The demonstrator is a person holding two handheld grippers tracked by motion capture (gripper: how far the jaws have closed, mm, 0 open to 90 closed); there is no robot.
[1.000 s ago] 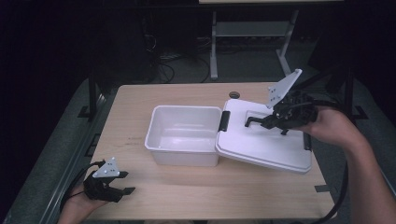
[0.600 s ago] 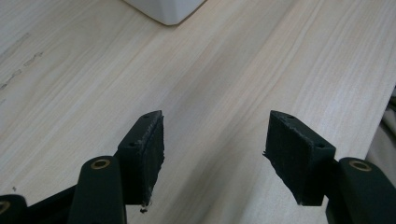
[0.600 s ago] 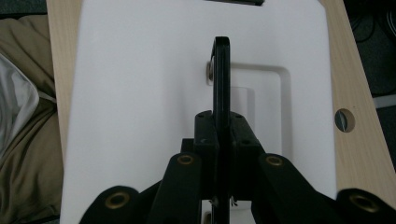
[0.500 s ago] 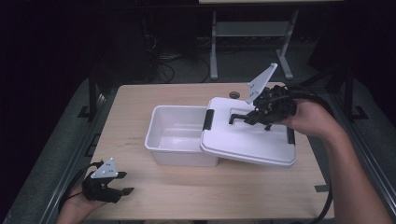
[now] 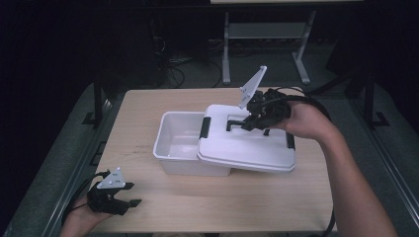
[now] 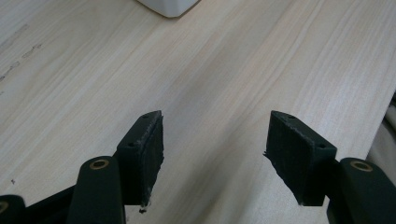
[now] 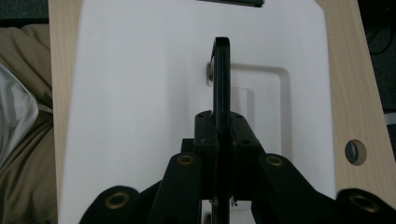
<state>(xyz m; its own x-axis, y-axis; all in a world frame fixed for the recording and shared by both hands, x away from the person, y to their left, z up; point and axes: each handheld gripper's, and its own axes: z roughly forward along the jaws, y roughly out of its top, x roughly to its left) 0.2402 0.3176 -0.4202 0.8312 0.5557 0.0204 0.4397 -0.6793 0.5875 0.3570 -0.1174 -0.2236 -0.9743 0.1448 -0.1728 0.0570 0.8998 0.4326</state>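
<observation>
A white rectangular lid (image 5: 247,145) with black end clips and a black handle (image 7: 221,79) on top lies tilted over the right half of an open white bin (image 5: 180,143) on a pale wooden table (image 5: 143,108). The right gripper (image 5: 245,123) is clamped shut on the handle. The left gripper (image 5: 129,194) rests near the table's front left corner, jaws partly apart, holding nothing. The bin's right side is hidden under the lid. Since a second ago the lid has slid leftward, covering more of the bin.
</observation>
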